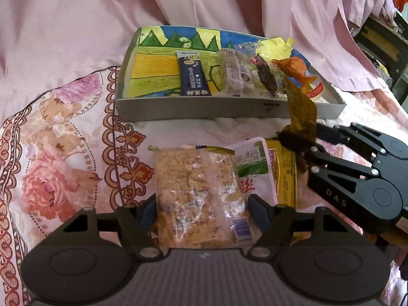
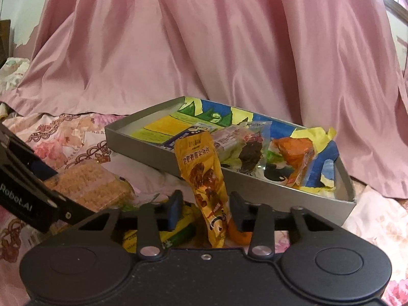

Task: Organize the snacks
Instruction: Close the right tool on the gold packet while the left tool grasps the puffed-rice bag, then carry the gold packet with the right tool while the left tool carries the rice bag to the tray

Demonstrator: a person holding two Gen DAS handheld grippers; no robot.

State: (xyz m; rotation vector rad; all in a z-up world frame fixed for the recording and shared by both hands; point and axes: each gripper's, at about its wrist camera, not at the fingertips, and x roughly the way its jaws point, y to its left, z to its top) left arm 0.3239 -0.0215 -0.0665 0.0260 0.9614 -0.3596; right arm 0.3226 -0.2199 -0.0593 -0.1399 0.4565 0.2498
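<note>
A grey box with a painted floor lies on the bed and holds several snacks: a blue stick pack, a pale bar, a dark piece and an orange packet. My left gripper straddles a clear pack of brown crispy squares; its pads touch both sides. My right gripper is open around a yellow nut packet that stands upright between the fingers, in front of the box. In the left wrist view the right gripper has that packet at its tips.
A green-and-white packet and a yellow packet lie on the floral bedspread beside the crispy pack. Pink draped cloth hangs behind the box. Dark furniture stands at the far right.
</note>
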